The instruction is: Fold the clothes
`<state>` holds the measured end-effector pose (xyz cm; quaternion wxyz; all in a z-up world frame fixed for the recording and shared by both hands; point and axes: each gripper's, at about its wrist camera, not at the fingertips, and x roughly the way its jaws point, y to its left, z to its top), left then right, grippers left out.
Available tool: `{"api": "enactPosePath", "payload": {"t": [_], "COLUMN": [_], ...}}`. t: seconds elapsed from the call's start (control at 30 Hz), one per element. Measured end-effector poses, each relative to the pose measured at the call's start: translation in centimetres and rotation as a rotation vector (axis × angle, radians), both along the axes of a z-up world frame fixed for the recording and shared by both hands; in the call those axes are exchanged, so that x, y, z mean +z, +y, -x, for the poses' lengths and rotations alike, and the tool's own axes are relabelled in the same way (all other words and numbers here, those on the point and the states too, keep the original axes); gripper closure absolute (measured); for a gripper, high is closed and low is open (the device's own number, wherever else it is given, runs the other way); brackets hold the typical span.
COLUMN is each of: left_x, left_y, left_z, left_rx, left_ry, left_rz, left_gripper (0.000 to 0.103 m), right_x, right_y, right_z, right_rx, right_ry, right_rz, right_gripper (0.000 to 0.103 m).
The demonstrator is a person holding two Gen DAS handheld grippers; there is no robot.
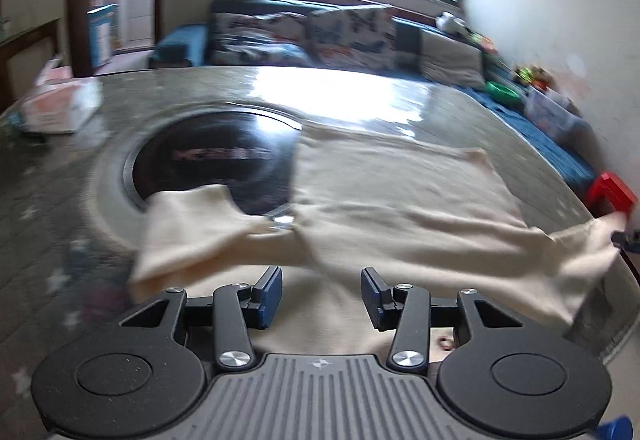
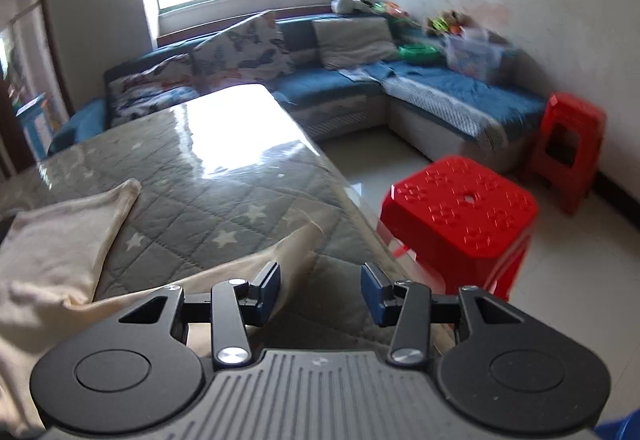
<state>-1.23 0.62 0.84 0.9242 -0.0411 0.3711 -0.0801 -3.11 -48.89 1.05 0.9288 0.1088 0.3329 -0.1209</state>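
Left gripper (image 1: 321, 294) jaws wide apart, empty, hovering over near edge of cream garment (image 1: 400, 200). Garment lies spread flat on quilted table (image 1: 60, 200), one sleeve overlapping the black round inset (image 1: 212, 168). Right gripper (image 2: 320, 292) also gaping, holding nothing; garment sits left of it, red stool (image 2: 460, 212) off table edge.

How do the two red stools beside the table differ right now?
The near stool stands by the table edge; the far stool stands back against the wall at the sofa's end. The near stool shows its dimpled top with a centre hole; the far stool shows mostly its side and legs, and looks smaller. Both are red, square and upright.
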Motion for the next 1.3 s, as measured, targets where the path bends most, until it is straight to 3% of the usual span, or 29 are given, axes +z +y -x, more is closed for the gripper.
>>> {"api": "enactPosePath", "payload": {"t": [0.2,0.5,0.8,1.03,1.13,1.3], "left_x": [-1.4,-2.8,-2.5,-0.1,0.0,-1.6], "left_y": [-3.1,-5.5,-5.6,-4.2,-4.4,-6.9], "left_z": [-0.1,1.4,2.9,1.2,-0.2,-1.5], "left_rx": [-0.114,-0.249,-0.314,-0.275,-0.259,-0.325], "left_ry": [0.028,0.056,0.065,0.011,0.002,0.033], "left_rz": [-0.017,-0.053,-0.064,-0.005,0.009,0.025], "left_gripper": [0.056,0.055,0.051,0.051,0.051,0.051], "right_x": [0.4,1.1,0.2,-0.1,0.6,1.3], "right_y": [1.4,10.5,18.2,19.4,19.2,19.0], "right_z": [0.2,-1.7,-3.1,-2.9,-3.9,-7.1], "right_rx": [0.065,0.419,0.673,0.728,0.721,0.709], "right_ry": [-0.003,-0.005,0.023,0.045,0.034,0.024], "right_rz": [0.027,0.051,0.07,0.148,0.149,0.112], "right_gripper": [0.058,0.054,0.054,0.053,0.053,0.053]}}
